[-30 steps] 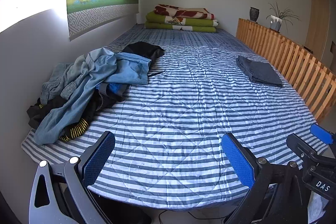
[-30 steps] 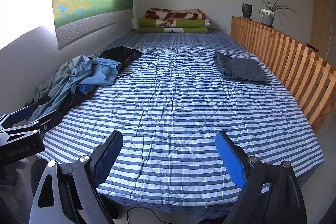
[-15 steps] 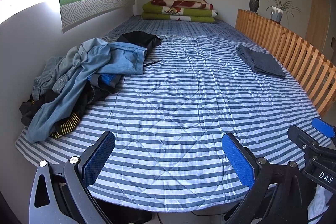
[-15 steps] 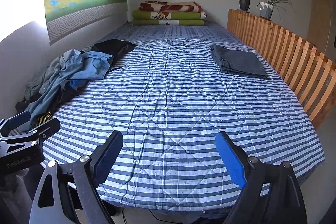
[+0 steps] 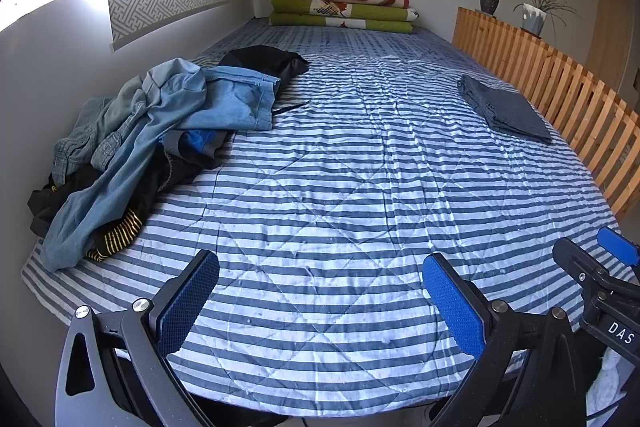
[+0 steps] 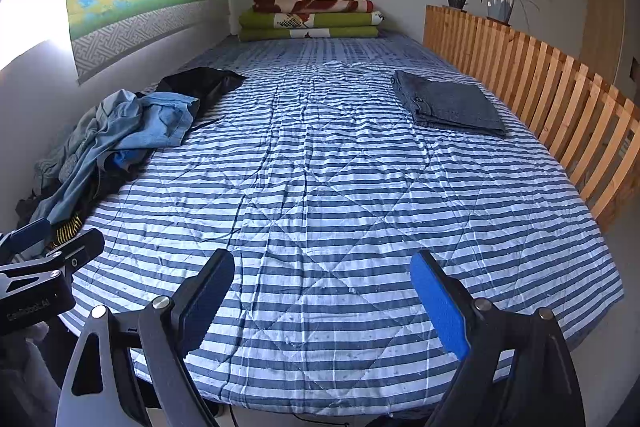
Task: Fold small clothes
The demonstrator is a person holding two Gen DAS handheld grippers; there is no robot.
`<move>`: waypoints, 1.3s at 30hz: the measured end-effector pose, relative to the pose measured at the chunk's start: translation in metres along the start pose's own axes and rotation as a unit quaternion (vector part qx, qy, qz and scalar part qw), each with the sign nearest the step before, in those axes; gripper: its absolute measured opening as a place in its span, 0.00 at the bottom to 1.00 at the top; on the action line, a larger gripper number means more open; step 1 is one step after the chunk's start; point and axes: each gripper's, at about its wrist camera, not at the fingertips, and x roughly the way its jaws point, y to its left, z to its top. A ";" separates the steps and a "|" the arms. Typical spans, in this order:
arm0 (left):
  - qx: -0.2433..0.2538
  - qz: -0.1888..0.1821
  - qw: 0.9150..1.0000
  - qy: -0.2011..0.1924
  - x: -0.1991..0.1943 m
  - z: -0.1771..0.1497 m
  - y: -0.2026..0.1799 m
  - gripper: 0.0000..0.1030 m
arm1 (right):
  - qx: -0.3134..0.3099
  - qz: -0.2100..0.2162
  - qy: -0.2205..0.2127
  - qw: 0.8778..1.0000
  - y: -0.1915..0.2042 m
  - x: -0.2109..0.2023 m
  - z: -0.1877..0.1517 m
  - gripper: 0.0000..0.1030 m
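Fingers spread wide on left gripper (image 5: 320, 291), empty, hovering over the bed (image 5: 340, 187) foot edge. Step looks like picking the next garment: reach the unfolded pile (image 5: 152, 131) against the wall, left of the bed's middle; soft denim, black knit, crumpled.

Right view: right gripper (image 6: 322, 297) also wide, empty. Folded grey piece (image 6: 448, 103) lies flat, rectangular, near the slatted rail (image 6: 560, 95).

Both wrist views look forward past their fingers (image 5: 188, 303) from the bed's (image 5: 328, 187) near end, side by side, sharing its whole striped length.
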 end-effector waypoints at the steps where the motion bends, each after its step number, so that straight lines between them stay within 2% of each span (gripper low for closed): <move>1: -0.002 0.000 1.000 0.001 0.001 0.000 0.001 1.00 | -0.001 -0.001 0.000 1.000 0.000 0.001 0.000 0.84; 25: -0.012 0.006 1.000 0.004 0.012 0.008 0.014 1.00 | -0.022 0.022 0.014 0.999 0.019 0.017 0.008 0.84; 39: -0.040 0.025 0.999 -0.003 0.018 0.018 0.044 1.00 | -0.042 0.041 0.013 0.998 0.046 0.031 0.021 0.84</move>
